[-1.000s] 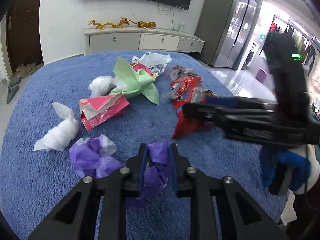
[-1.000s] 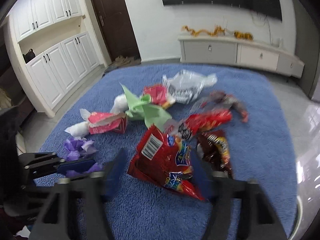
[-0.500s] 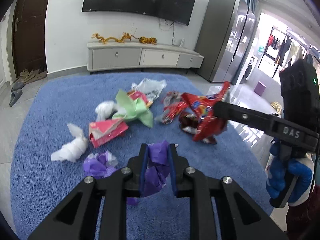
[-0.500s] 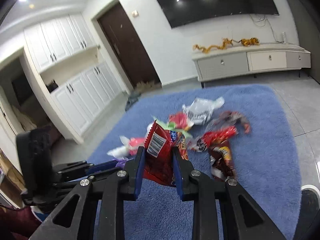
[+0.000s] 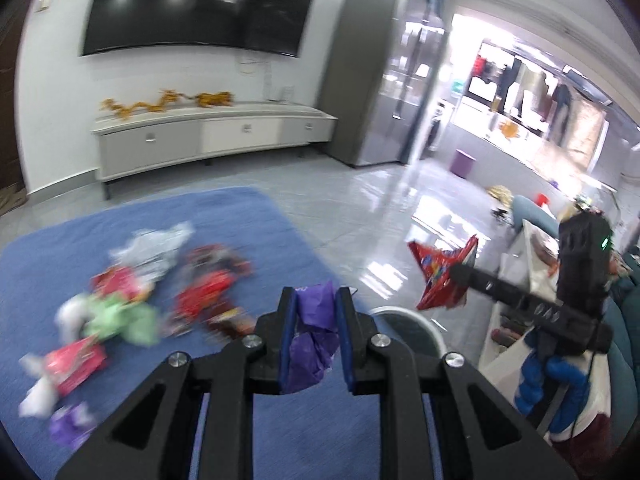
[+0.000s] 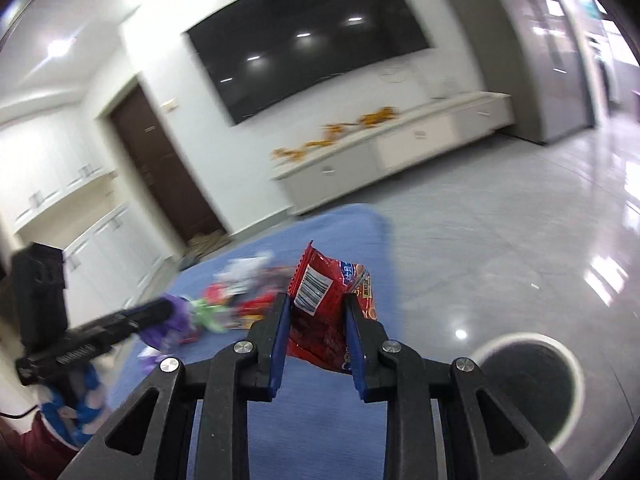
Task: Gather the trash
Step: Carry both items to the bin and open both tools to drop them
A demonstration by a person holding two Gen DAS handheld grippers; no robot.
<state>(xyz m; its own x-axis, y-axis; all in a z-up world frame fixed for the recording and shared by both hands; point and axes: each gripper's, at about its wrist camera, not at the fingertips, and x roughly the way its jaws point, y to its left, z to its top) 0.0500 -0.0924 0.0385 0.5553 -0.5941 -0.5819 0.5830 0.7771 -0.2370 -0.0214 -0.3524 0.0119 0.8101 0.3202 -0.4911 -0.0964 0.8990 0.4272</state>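
My left gripper (image 5: 315, 300) is shut on a crumpled purple wrapper (image 5: 312, 340) and holds it in the air above the blue rug (image 5: 240, 216). My right gripper (image 6: 316, 300) is shut on a red snack bag (image 6: 320, 312); it also shows in the left wrist view (image 5: 440, 276), raised to the right of the rug. A round white-rimmed trash bin (image 6: 528, 380) stands on the floor beside the rug; its rim shows behind my left fingers (image 5: 412, 320). Blurred trash lies on the rug: red wrappers (image 5: 208, 292), green paper (image 5: 120, 320), a clear bag (image 5: 152, 244), a pink box (image 5: 76, 364).
A white TV cabinet (image 5: 208, 140) and wall TV (image 5: 200, 4) stand behind the rug. Glossy grey tile floor (image 5: 380, 216) lies to the right. A white table with clutter (image 5: 532, 256) is at the far right. A dark door (image 6: 160, 168) is at the left.
Both grippers have lifted and swung right, off the rug towards the bin, each still holding its trash. The right gripper closed on the red bag a second ago.
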